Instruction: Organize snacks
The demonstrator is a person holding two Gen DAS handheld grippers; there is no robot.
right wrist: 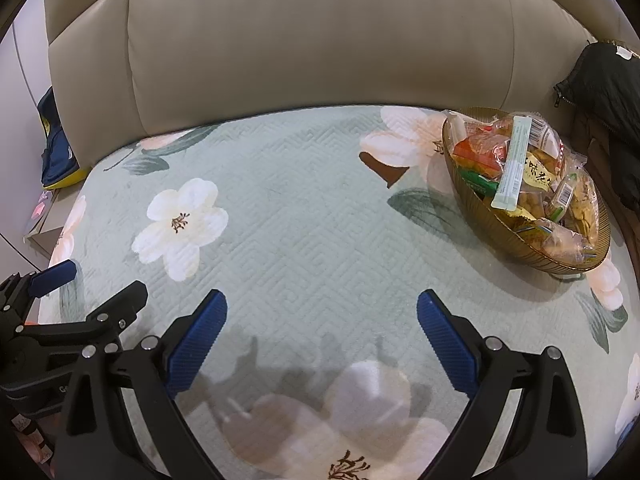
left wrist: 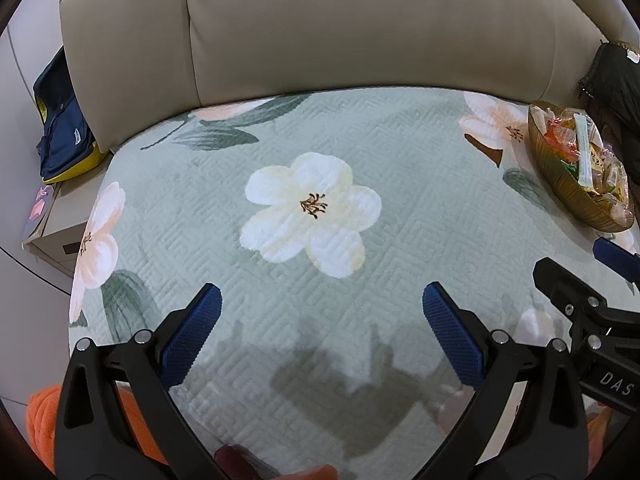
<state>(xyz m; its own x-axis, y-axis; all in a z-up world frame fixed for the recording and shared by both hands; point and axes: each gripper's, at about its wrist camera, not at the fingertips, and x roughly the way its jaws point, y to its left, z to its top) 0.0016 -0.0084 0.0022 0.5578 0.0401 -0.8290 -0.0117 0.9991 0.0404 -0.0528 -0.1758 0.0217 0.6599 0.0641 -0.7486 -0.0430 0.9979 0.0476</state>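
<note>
An amber ribbed glass bowl stands on the floral green sofa cover at the right, heaped with wrapped snacks; a long pale green stick packet lies on top. The left wrist view shows the same bowl and its snacks at the far right edge. My right gripper hovers open over the cover, left of and nearer than the bowl, holding nothing. Further left, my left gripper is open and empty above a white flower print. Each gripper shows in the other's view: the left gripper and the right gripper.
A beige leather backrest rises behind the seat. A black jacket lies right of the bowl. Off the left edge are a navy and yellow bag and a beige box. Orange fabric shows bottom left.
</note>
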